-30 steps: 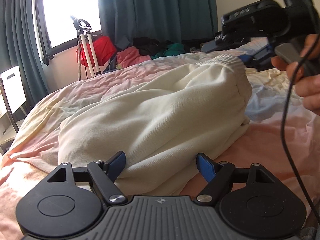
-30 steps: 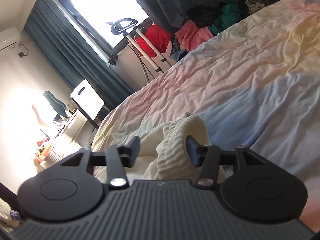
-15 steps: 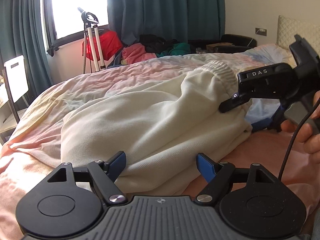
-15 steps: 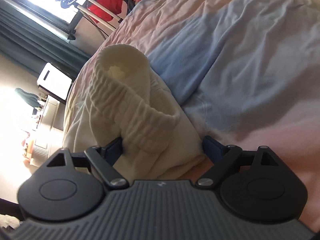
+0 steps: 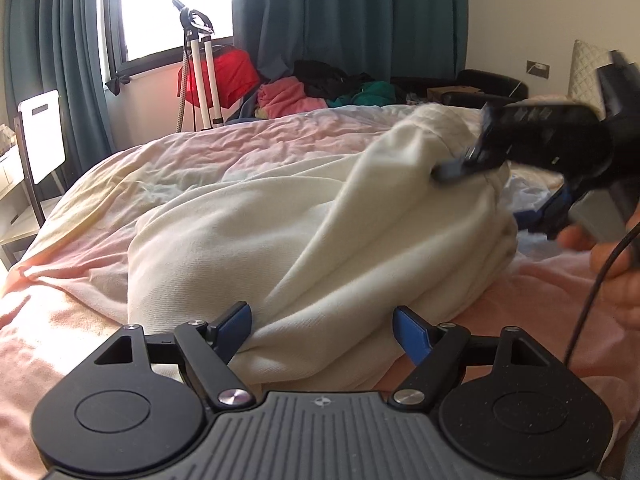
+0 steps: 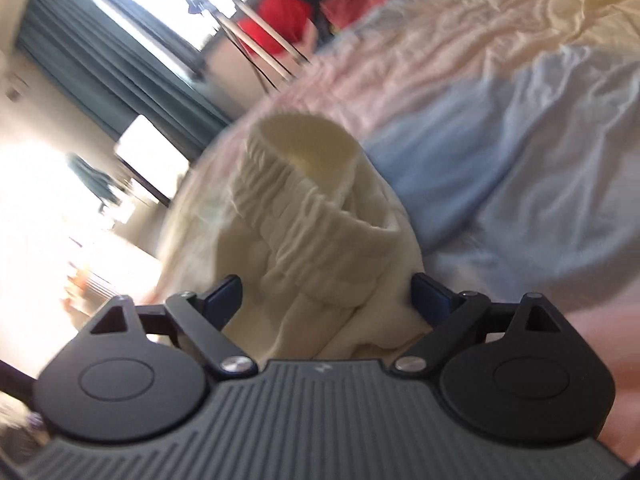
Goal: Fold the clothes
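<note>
A cream garment (image 5: 280, 248) with a gathered elastic waistband (image 6: 304, 216) lies bunched on the pink and blue bedsheet (image 5: 80, 320). My left gripper (image 5: 322, 316) stands open at the garment's near edge, with a fold of fabric lying loose between its blue pads. My right gripper (image 6: 326, 292) is wide open over the waistband end, and the cloth sits between its fingers unpinched. In the left wrist view the right gripper (image 5: 492, 194) comes in from the right, one finger (image 5: 452, 170) pressing into the raised cloth.
A person's hand (image 5: 616, 264) with a black cable holds the right tool. Beyond the bed lies a heap of red, pink and green clothes (image 5: 296, 92). A stand (image 5: 200, 64) is by the window, and a chair (image 5: 40, 140) is at the left.
The right gripper came down from the upper right onto the garment's waistband end and its jaws spread wide, letting the waistband drop. The cloth there is pushed up into a ridge. The left gripper stayed put.
</note>
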The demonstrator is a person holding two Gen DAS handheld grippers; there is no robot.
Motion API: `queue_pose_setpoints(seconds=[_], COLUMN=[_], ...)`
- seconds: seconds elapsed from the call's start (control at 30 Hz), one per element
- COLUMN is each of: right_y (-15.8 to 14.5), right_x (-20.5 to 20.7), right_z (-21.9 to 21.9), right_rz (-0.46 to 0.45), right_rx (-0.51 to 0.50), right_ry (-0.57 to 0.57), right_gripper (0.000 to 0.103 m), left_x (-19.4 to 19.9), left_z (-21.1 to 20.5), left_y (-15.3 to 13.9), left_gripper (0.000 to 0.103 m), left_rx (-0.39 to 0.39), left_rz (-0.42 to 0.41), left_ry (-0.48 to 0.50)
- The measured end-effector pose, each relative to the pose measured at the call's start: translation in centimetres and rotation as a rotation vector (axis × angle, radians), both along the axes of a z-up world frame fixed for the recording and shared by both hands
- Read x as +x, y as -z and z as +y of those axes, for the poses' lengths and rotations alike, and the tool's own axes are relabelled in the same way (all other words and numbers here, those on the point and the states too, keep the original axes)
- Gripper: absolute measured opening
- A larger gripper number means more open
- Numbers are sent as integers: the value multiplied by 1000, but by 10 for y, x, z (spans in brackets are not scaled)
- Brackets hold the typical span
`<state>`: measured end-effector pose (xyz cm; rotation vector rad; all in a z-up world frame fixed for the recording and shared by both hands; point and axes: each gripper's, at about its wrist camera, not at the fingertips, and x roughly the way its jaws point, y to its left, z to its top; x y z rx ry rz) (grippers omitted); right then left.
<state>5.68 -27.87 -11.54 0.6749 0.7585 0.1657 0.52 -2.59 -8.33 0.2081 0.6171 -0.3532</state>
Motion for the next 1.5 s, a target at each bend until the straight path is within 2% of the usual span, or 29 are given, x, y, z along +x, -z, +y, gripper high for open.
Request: queue_pose_setpoints(seconds=[0.1,0.17,0.27,0.3,0.33,0.47,0.57,0.63,0.7,0.8,0.83,1.0,1.07,1.1,1.23,1.4,1.5], right_y=[17,26,24,21,18,1,-14,-24,-30,-33,-33,-34,-35,-35,-36,-53,-72], right_x=[8,12,13,12,11,2,-5,-9,-10,-10,-10,-9,-8,-8,-7,-10,-11], right_z=[13,14,13,13,13,15,16,17,18,17,17,17,17,17,17,14,4], right_rz=[43,56,65,63,59,27,-26,-61,-89,-118,-120,-130,-134,-136,-144,-194,-223], right_rx=[-118,-115,-102,-104,-111,-134,-145,-153,-157,-154,-152,-139,-134,-131,-121,-82,-53], right_ry=[-25,-32,-47,-49,-48,-40,-30,-23,-20,-13,-11,-4,-2,0,5,9,23], right_gripper=[97,103,103,100,93,62,49,45,44,42,42,42,42,42,42,39,37], left_x=[-2,-3,-4,-4,-4,1,12,22,34,44,45,51,51,50,50,51,58], left_z=[-3,-2,5,10,15,48,84,109,132,154,155,150,149,147,141,139,126], left_y=[1,0,-7,-12,-17,-39,-45,-37,-22,2,6,24,27,29,26,0,-28], left_gripper=[81,82,86,89,91,99,103,103,102,100,100,97,92,87,71,54,50], left_rx=[24,15,-44,-74,-103,-289,-444,-536,-638,-818,-843,-870,-865,-858,-779,-781,-796], left_rz=[-7,-4,5,5,4,-14,-5,48,142,264,294,392,415,421,382,333,314], left_ry=[10,9,-9,-20,-30,-97,-222,-328,-429,-442,-441,-436,-432,-432,-422,-376,-343])
